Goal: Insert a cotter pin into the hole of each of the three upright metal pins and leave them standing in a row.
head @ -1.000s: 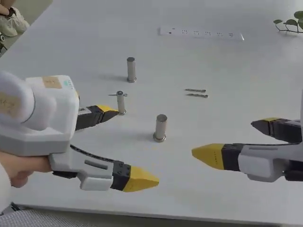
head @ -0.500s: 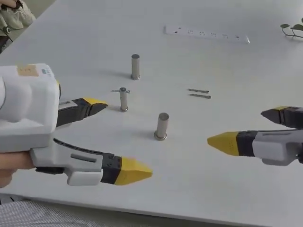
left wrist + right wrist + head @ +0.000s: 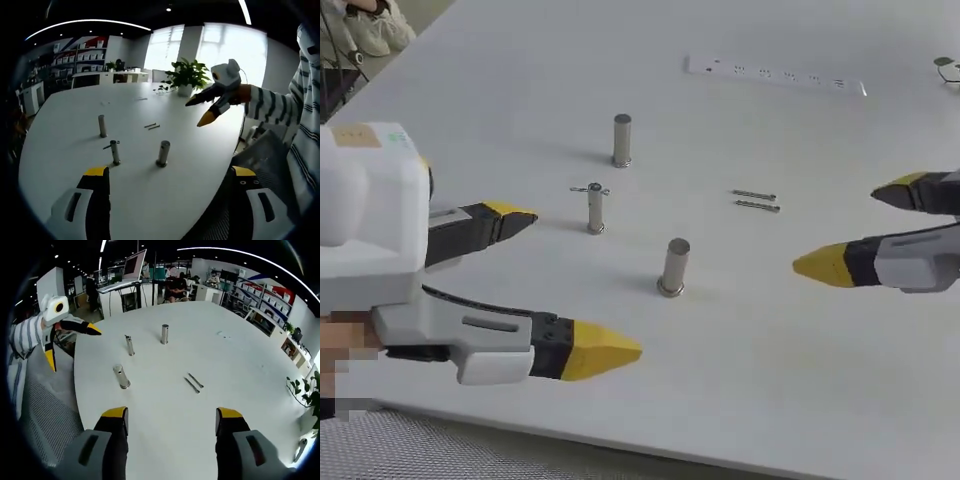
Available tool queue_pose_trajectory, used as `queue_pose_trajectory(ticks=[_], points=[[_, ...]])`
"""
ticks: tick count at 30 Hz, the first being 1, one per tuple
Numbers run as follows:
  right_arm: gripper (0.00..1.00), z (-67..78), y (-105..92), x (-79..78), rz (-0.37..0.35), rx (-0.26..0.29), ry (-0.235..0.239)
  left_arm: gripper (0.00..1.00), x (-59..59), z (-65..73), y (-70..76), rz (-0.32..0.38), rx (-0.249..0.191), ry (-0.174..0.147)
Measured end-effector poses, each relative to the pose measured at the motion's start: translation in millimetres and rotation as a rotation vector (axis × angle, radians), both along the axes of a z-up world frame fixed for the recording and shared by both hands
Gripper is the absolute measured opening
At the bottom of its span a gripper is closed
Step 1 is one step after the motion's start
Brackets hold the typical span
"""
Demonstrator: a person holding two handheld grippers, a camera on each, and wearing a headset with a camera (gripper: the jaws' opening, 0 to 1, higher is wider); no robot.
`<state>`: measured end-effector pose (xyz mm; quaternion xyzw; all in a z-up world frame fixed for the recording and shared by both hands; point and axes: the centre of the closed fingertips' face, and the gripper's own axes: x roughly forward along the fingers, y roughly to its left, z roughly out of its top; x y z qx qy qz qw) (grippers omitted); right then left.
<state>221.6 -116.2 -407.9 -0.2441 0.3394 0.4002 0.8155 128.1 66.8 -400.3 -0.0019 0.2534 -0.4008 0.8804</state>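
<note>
On the white table (image 3: 520,90) three metal pins stand upright, long axes vertical, well apart from each other. Taking the near pin (image 3: 673,267) as the dial's centre in the head view, the middle pin (image 3: 596,210) stands at ten o'clock and the far pin (image 3: 622,140) at eleven o'clock; the three do not fall on one straight line, the middle one sitting off toward nine o'clock. The hole near the top of the middle pin holds a cotter pin (image 3: 588,188); it lies level through the shaft, its long axis running nine to three, sticking out on both sides. Whether the near and far pins' holes hold anything cannot be made out; their tops look bare. Two loose cotter pins (image 3: 756,201) lie flat on the table at two o'clock from the near pin, side by side and parallel, long axes roughly nine to three, close together. The left gripper (image 3: 587,283) hovers at eight o'clock from the near pin, its jaws wide apart and gripping nothing, tips pointing toward three o'clock. The right gripper (image 3: 834,228) hangs at three o'clock from the near pin, jaws also spread with nothing between them, tips pointing toward nine o'clock, near the loose cotter pins but not touching them. A power strip (image 3: 775,77) lies at the far edge, at one o'clock.
</note>
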Motion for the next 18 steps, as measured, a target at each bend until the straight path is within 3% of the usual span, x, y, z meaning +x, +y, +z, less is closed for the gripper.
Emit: queue_pose_trajectory(ticks=[4,8,10,12,18], points=[[0.62,-3.9,1.8,9.8,0.050,-0.041,-0.002,0.99,-2.3,-0.7,-1.1,0.005,-0.005,0.004],[0.55,-7.2,-3.2,26.1,0.100,-0.123,-0.042,0.99,-5.4,-2.3,-2.6,0.007,-0.004,0.012],[0.55,-11.6,-3.7,28.8,0.152,-0.169,-0.044,0.99,-5.2,-1.3,-2.3,0.019,-0.012,0.012],[0.48,-17.1,-2.8,26.9,0.217,-0.199,-0.025,0.99,-5.9,-0.1,-1.8,0.024,-0.017,0.013],[0.41,-25.6,-2.0,41.7,0.218,-0.212,0.002,0.97,-9.1,-0.5,2.8,0.036,-0.014,0.031]])
